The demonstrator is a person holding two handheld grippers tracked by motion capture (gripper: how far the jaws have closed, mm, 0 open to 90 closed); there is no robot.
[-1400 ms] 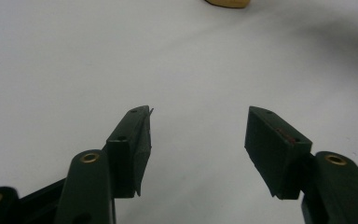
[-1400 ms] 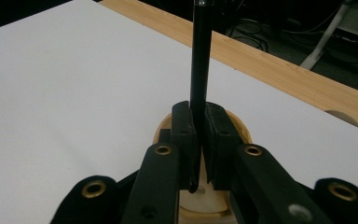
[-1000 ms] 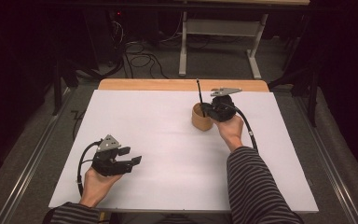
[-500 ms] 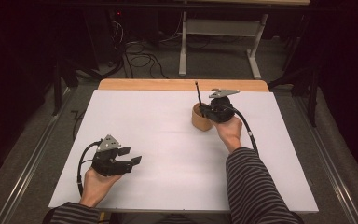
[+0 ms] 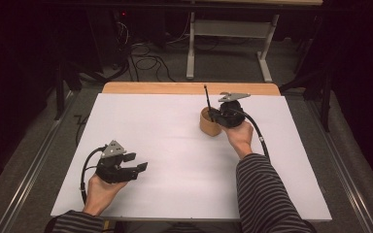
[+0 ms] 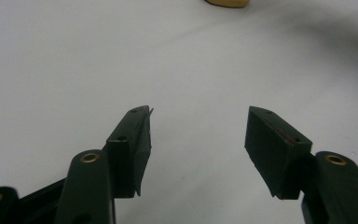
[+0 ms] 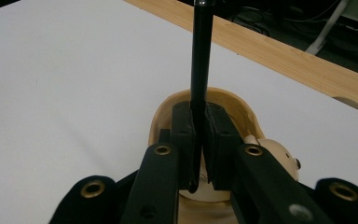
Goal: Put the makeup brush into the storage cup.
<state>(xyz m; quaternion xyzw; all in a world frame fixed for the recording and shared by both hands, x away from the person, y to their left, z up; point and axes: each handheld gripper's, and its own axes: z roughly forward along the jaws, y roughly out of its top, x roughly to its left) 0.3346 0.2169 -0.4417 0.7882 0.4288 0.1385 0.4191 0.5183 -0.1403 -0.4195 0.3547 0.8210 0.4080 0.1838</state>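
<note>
On the white counter (image 5: 175, 145), whose far edge shows a strip of bare wood (image 5: 189, 88), a small round wooden cup (image 5: 210, 122) stands right of centre and toward the far side. The right gripper (image 5: 213, 115), held in the person's right hand (image 5: 238, 136), sits just beside and over the cup's right rim, with its grey three-cornered plate (image 5: 233, 96) on top and its cable (image 5: 257, 133) trailing back along the striped sleeve (image 5: 267, 194). Its jaws are pressed together on a thin black pen (image 5: 207, 99), which rises nearly upright above the cup. In the right gripper view the pen (image 7: 200, 70) runs straight up between the two black pads (image 7: 182, 135), its lower end reaching below them, and the cup (image 7: 242, 116) lies directly behind and beneath the jaws; whether the pen's tip is inside the cup or only above it cannot be told. The left gripper (image 5: 138, 169) rests low on the near left part of the counter, well apart from the cup, held in the person's left hand (image 5: 102, 191), pointing toward the right. Its jaws stand spread wide with nothing between them; in the left gripper view bare white counter (image 6: 121, 56) shows in the gap, and the base of the cup (image 6: 227, 3) just touches the top edge, far off.
</note>
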